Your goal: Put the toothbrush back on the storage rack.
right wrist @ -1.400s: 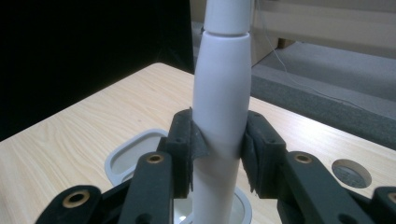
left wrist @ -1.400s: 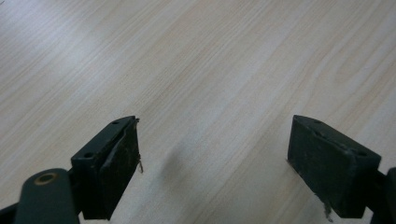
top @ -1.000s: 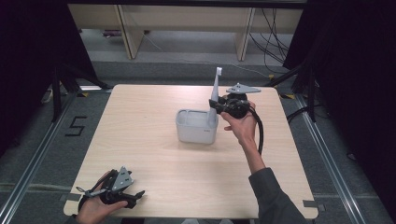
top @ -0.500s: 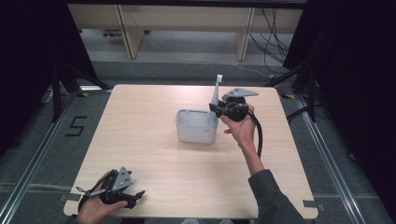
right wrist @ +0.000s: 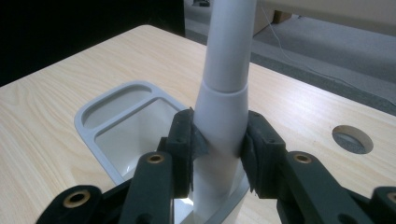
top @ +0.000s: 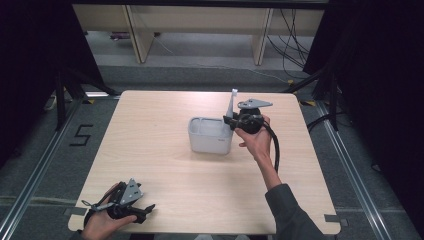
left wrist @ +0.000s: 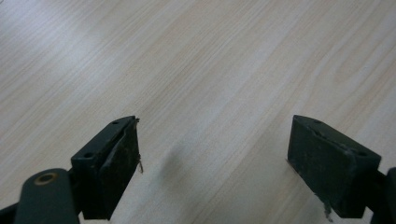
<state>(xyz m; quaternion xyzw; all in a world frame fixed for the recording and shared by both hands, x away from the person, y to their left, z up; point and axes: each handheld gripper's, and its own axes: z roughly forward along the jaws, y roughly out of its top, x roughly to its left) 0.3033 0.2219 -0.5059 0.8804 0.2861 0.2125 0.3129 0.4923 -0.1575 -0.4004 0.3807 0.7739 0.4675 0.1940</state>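
While the right gripper [top: 231, 120] clamps the white handle [right wrist: 224, 93] upright over the grey holder's [top: 210, 142] right rim mid-table, the left gripper [left wrist: 212, 154] gapes empty near the front-left corner, bare tabletop [top: 150, 130] between.

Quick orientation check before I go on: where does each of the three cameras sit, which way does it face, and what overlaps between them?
High view: above the person's side, facing forward and down on the table; both forearms enter from below.
Left gripper view: on the left gripper, looking down at bare wood between open jaws.
Right gripper view: on the right gripper, looking along jaws clamped on the white handle standing in the grey holder.
Shared: high and right gripper views both show handle, holder and right gripper.
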